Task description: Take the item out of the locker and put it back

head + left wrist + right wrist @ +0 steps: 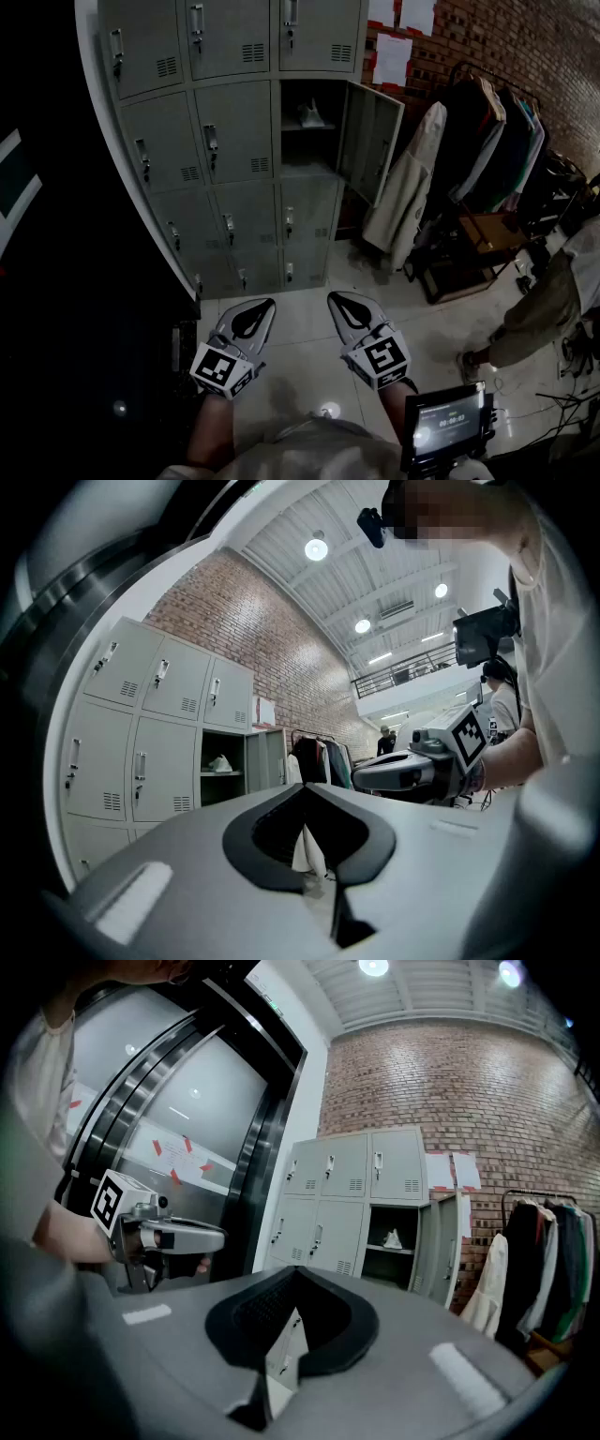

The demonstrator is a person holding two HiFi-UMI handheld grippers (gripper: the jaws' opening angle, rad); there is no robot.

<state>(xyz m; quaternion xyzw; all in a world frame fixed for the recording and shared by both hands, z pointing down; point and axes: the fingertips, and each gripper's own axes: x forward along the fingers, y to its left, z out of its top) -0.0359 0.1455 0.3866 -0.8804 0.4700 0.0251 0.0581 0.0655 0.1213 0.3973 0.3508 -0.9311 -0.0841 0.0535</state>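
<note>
Item indistinct inside locker

Matt paint on the grey sheet-metal locker bank; glossy pale tiled floor below it; rough red brick wall right of it; pale cloth coat beside it.

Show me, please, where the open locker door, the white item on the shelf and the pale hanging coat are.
open locker door (pixel 373 141): head view, middle of its inner face.
white item (pixel 310 115): head view, its middle, on the shelf.
pale coat (pixel 410 183): head view, middle of the hanging cloth.
</note>
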